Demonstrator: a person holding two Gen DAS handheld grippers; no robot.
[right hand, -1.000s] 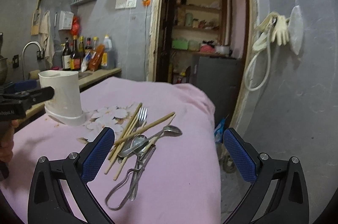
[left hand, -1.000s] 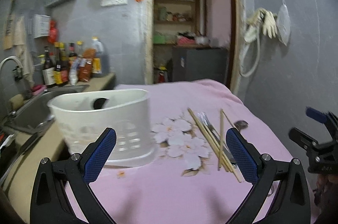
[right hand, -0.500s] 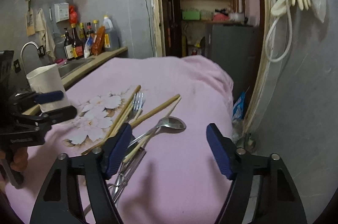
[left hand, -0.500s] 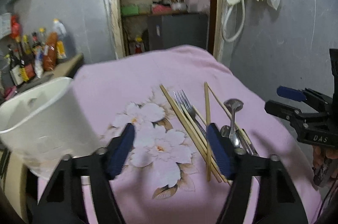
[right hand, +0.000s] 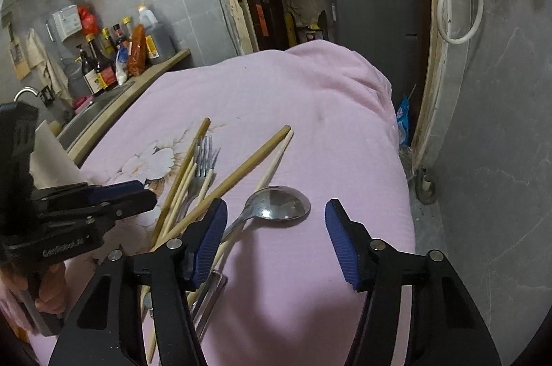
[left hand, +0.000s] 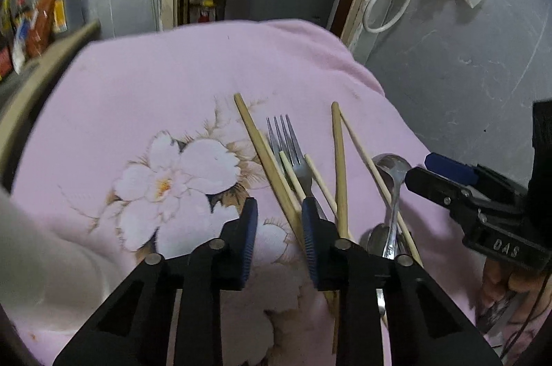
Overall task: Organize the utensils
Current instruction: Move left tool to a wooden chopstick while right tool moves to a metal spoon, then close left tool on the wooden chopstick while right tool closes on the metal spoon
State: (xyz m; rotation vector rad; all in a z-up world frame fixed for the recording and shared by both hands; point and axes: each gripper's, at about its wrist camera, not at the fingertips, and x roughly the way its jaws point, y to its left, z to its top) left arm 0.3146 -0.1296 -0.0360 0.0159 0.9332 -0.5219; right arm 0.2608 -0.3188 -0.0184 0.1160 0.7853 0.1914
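Observation:
Several wooden chopsticks (left hand: 265, 155), a metal fork (left hand: 288, 141) and a metal spoon (left hand: 393, 166) lie in a loose pile on the pink floral cloth (left hand: 172, 83). My left gripper (left hand: 279, 219) hangs low over the near ends of the chopsticks, jaws partly closed with a narrow gap and nothing held. My right gripper (right hand: 276, 224) is open and empty around the spoon's bowl (right hand: 279, 204); chopsticks (right hand: 241, 172) and fork (right hand: 203, 159) lie to its left. The white utensil holder (right hand: 51, 159) shows at the left edge.
A counter with bottles (right hand: 114, 55) and a sink runs along the left. The cloth-covered table's right edge (right hand: 396, 159) drops off beside a grey wall and doorway. Metal tongs (right hand: 210, 297) lie under the pile near my right gripper.
Both grippers have dropped down and forward onto the utensil pile. The left jaws have narrowed a lot and swung right, away from the white holder. The right jaws have narrowed around the spoon.

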